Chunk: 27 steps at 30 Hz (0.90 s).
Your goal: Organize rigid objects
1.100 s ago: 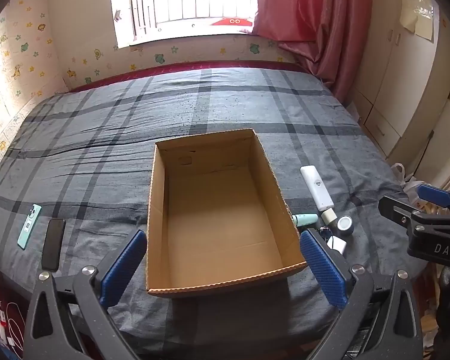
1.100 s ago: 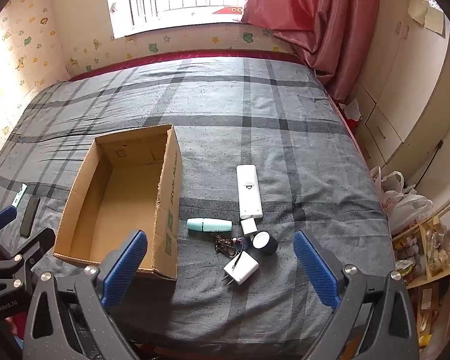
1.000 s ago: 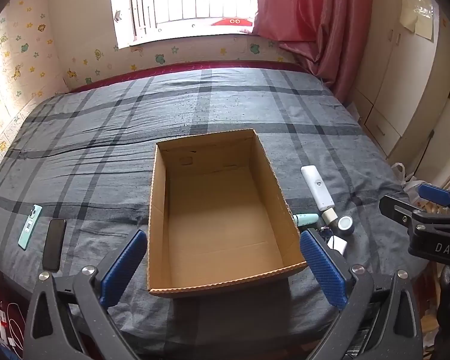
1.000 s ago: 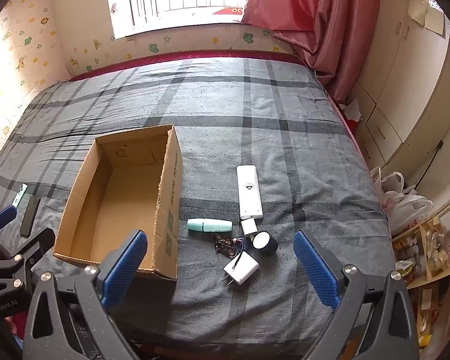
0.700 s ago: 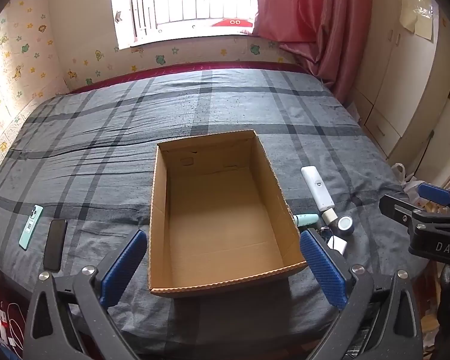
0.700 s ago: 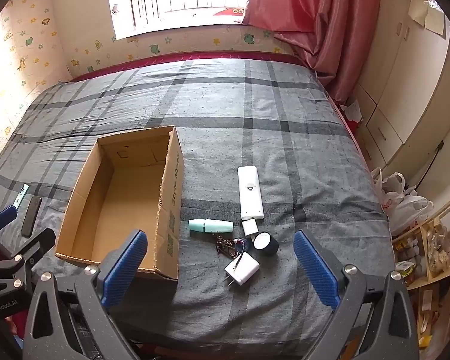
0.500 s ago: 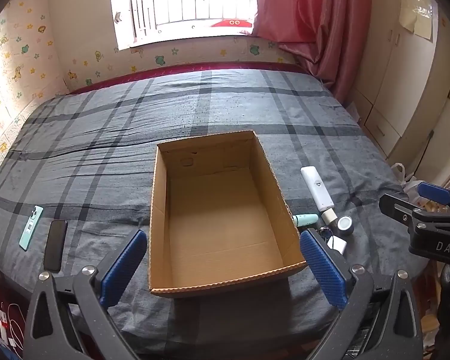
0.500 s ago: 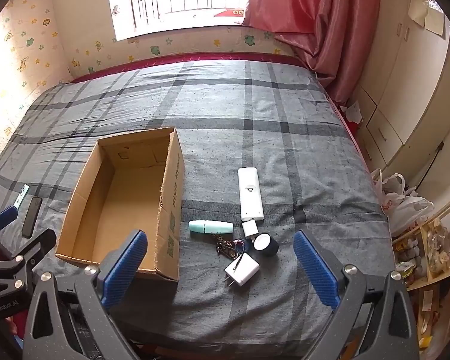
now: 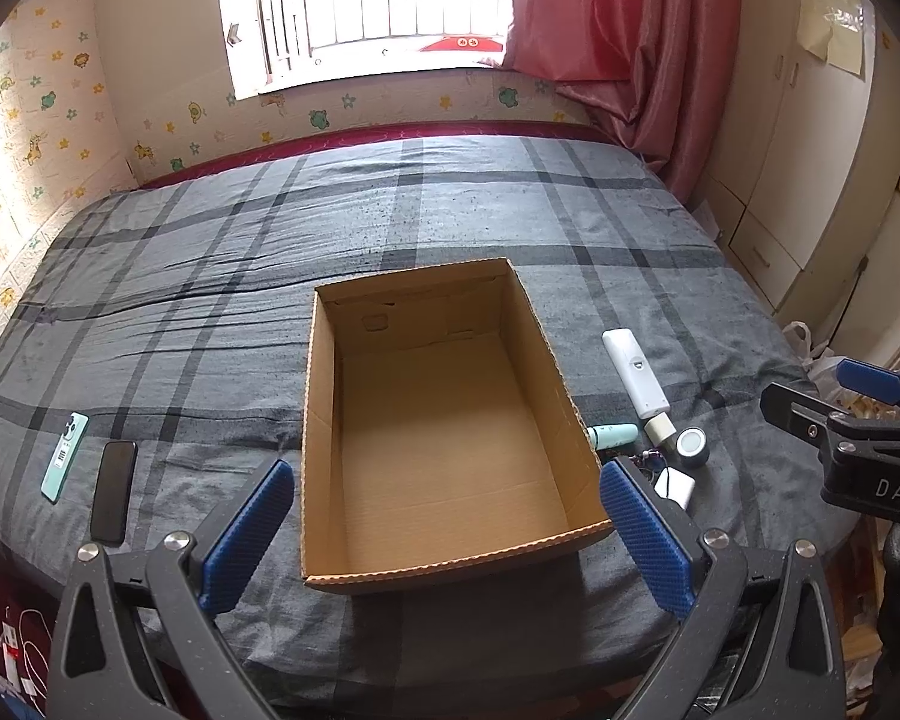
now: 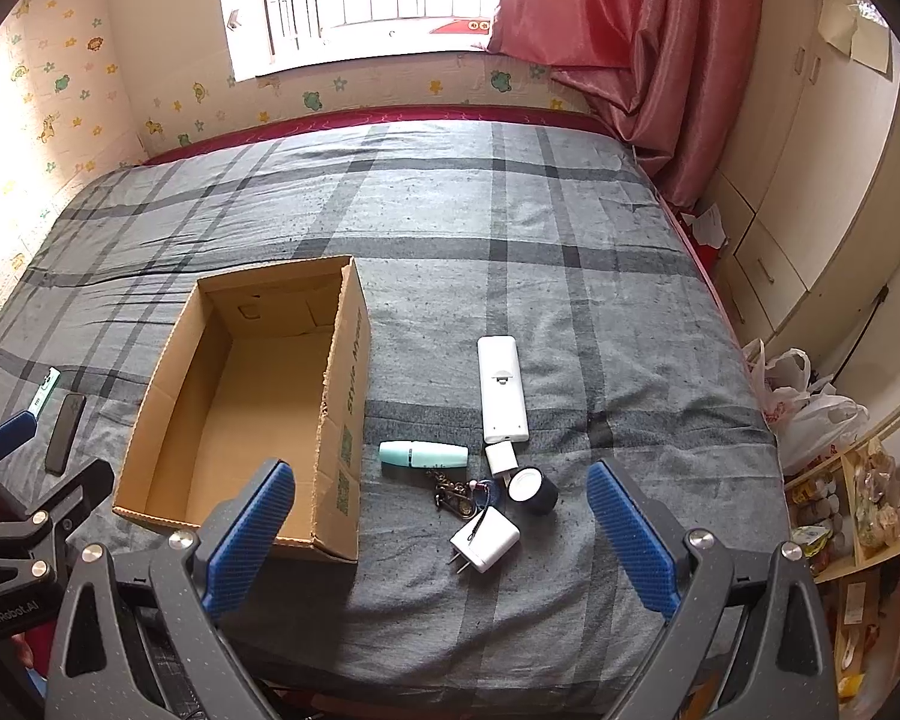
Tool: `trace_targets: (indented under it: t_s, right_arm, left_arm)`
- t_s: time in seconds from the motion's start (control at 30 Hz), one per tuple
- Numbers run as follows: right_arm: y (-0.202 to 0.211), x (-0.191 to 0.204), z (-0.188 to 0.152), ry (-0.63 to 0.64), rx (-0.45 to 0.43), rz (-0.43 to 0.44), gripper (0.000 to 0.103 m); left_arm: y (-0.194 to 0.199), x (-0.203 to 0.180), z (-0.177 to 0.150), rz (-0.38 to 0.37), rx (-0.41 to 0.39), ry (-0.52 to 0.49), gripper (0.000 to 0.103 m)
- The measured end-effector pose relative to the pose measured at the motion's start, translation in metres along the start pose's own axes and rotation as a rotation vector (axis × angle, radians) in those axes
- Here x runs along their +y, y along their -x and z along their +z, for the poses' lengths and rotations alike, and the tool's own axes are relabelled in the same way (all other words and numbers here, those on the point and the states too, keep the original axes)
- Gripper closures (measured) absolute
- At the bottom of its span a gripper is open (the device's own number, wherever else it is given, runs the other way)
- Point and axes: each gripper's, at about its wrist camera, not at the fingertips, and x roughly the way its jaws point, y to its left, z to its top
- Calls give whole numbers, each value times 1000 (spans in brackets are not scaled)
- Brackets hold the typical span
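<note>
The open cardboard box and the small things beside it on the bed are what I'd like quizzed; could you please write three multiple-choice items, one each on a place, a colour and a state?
1. Where does the long white remote control lie?
A. inside the box
B. on the bedspread, on the side of the box away from the two phones
C. on the floor

2. What colour is the small capped tube next to the box?
A. mint green
B. red
C. yellow

3. What state is the open brown cardboard box in?
A. closed
B. full
C. open and empty

Answers:
1 B: the remote rests on the grey plaid bedspread, outside the box wall.
2 A: its body and cap are pale mint green.
3 C: no lid covers it, and only bare cardboard floor shows inside.
</note>
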Motion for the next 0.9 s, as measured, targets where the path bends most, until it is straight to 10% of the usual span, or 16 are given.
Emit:
trace_targets:
  t_s: [0.9]
  right_arm:
    - [2,-2,4,-4,-4,-8,3]
  left_arm:
    - [-3,-3,3,2,3,-14,0]
